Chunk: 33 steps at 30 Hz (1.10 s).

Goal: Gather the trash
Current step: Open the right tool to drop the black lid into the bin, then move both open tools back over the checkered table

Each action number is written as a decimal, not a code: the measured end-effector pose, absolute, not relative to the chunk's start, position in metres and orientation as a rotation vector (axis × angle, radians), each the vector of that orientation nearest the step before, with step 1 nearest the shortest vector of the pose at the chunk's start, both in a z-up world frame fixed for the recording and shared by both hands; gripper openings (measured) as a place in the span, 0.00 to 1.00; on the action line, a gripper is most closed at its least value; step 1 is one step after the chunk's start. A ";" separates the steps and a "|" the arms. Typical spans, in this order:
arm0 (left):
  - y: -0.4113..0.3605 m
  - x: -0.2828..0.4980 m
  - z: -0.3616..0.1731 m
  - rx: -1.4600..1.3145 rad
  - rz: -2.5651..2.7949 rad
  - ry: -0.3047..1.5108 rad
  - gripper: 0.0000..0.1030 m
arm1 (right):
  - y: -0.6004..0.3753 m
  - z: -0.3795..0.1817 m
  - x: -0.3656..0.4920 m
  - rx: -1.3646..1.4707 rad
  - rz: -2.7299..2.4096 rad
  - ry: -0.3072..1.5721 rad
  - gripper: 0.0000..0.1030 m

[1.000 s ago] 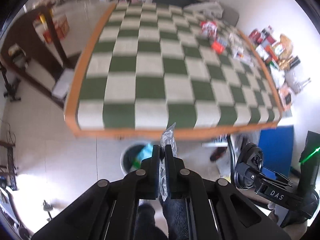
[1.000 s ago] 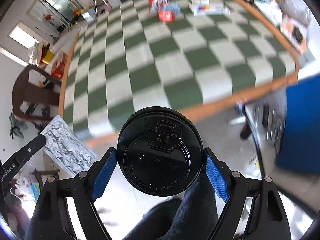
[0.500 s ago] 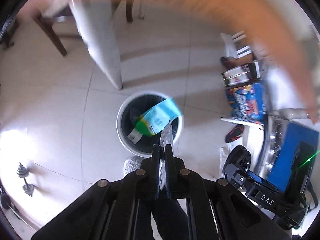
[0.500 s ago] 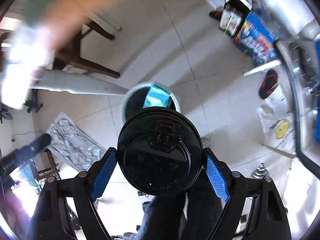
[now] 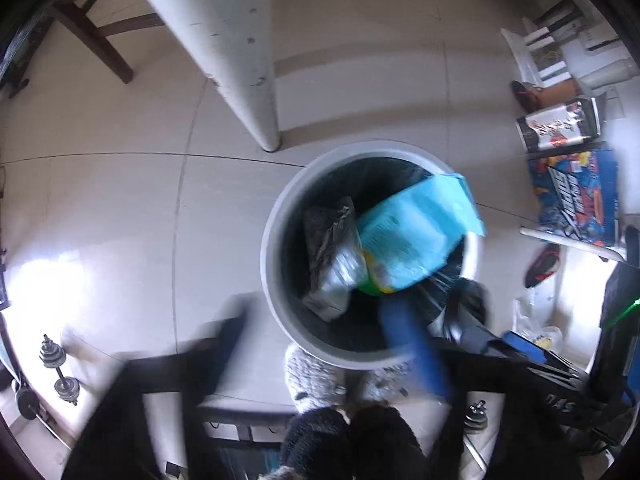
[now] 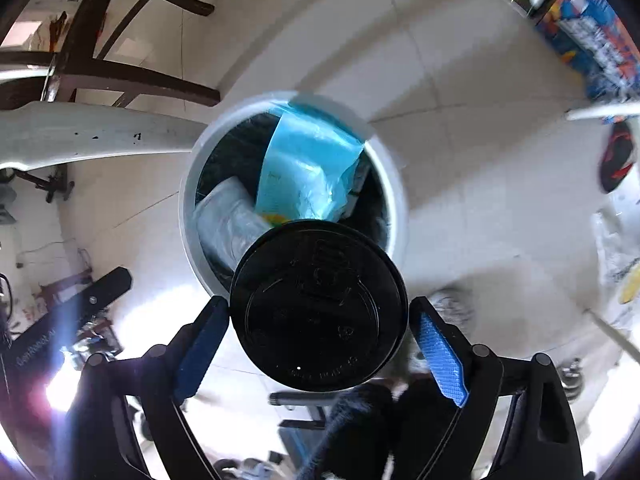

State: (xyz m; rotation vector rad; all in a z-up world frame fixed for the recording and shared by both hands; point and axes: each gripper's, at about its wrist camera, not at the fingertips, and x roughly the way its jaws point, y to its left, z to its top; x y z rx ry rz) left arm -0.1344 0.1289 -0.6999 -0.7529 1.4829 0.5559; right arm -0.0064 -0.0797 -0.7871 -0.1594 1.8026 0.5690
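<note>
Black plastic fills the middle of our right wrist view: a round cup lid (image 6: 318, 306) sits between the blue pads (image 6: 442, 358) of our right gripper (image 6: 320, 320), which clamps it from both sides, just above the near rim of the white bin (image 6: 394, 200). Inside the dark-lined bin we see a light blue bag (image 6: 306, 164) leaning over the far rim and a crumpled silver wrapper (image 6: 224, 220) beside it.

From the left wrist view the same bin (image 5: 269, 248) lies below us, the blue bag (image 5: 416, 228) draped across its right side and the silver wrapper (image 5: 334, 264) lying to its left. Our left gripper (image 5: 320, 344) is smeared by motion; its fingers look spread wide with nothing between them.

Around the bin spreads a pale tiled floor (image 5: 120, 208). A white table leg (image 5: 236, 52) stands just behind the bin, with dark wooden chair legs (image 6: 120, 76) beyond it.

Only the left view shows the small dumbbells (image 5: 60, 372) on the floor to the left and the grey slippers (image 5: 312, 372) touching the bin's near side. Colourful boxes (image 5: 576, 200) stand off to the right.
</note>
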 end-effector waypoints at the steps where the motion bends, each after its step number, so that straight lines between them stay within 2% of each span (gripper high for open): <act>1: 0.130 -0.138 -0.699 -0.745 0.566 1.477 0.95 | -0.079 -0.792 -0.005 -0.151 0.561 1.808 1.00; 3: 0.131 -0.145 -0.695 -0.728 0.582 1.483 0.96 | -0.083 -0.795 -0.005 -0.118 0.548 1.804 1.00; 4: 0.131 -0.149 -0.695 -0.721 0.589 1.495 1.00 | -0.085 -0.793 -0.006 -0.117 0.542 1.794 1.00; 19: 0.110 -0.163 -0.651 -0.627 0.614 1.481 1.00 | -0.085 -0.736 -0.016 -0.444 0.466 1.585 1.00; 33: 0.083 -0.183 -0.539 -0.642 0.578 1.475 1.00 | -0.088 -0.607 -0.043 -0.485 0.520 1.517 1.00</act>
